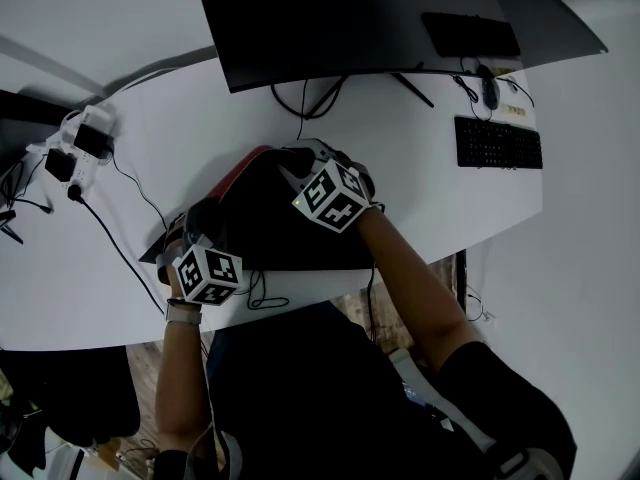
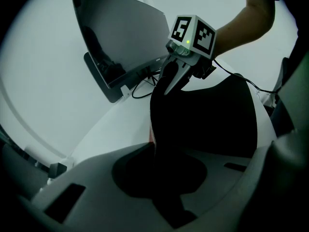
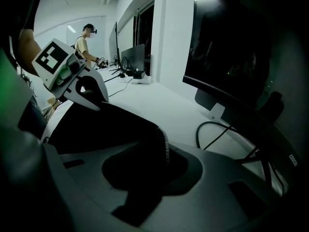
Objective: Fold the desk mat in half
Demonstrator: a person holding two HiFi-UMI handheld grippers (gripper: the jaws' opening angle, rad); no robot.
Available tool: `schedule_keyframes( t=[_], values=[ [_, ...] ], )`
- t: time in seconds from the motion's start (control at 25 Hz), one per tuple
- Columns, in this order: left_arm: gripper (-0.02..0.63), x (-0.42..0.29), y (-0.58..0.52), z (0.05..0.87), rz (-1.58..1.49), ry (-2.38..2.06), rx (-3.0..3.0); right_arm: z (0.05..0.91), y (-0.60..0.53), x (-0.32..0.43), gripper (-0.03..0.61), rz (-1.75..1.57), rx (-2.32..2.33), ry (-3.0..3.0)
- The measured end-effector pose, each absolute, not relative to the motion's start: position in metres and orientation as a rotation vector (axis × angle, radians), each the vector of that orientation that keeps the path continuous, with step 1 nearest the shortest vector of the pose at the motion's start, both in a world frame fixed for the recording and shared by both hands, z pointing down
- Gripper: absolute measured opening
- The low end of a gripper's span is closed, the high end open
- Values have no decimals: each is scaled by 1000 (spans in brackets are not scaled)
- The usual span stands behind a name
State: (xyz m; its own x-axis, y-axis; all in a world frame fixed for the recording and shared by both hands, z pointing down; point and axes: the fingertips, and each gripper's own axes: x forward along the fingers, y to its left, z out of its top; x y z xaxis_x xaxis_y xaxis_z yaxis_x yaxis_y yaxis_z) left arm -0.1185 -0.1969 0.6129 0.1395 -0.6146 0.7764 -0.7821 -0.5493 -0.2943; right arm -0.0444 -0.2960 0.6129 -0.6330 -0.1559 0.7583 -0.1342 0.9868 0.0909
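Note:
A black desk mat (image 1: pixel 275 230) with a red underside (image 1: pixel 243 165) lies on the white desk (image 1: pixel 420 193) in front of the person. Its left part is lifted and curled over. My left gripper (image 1: pixel 198 224) holds the mat's near left corner, and the black sheet (image 2: pixel 203 124) runs down between its jaws. My right gripper (image 1: pixel 300 160) grips the far edge; the stitched mat edge (image 3: pixel 165 146) rises into its jaws. Each gripper shows in the other's view: the right gripper (image 2: pixel 175 79) above the raised fold, the left gripper (image 3: pixel 91 94) at the mat's far end.
A wide dark monitor (image 1: pixel 400 18) stands at the back of the desk, its stand and cables (image 1: pixel 305 98) just behind the mat. A keyboard (image 1: pixel 497 143) and mouse (image 1: pixel 488 90) lie at the right. A power strip (image 1: pixel 80 138) with a cable sits left. A person (image 3: pixel 88 45) stands far off.

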Motion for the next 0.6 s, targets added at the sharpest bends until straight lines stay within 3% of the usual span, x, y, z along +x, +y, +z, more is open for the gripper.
schedule_keyframes(
  t=[0.6],
  values=[
    [58, -124, -215, 633, 1319, -1368, 2191, 628, -318, -50, 110, -50, 196, -2248]
  ],
)
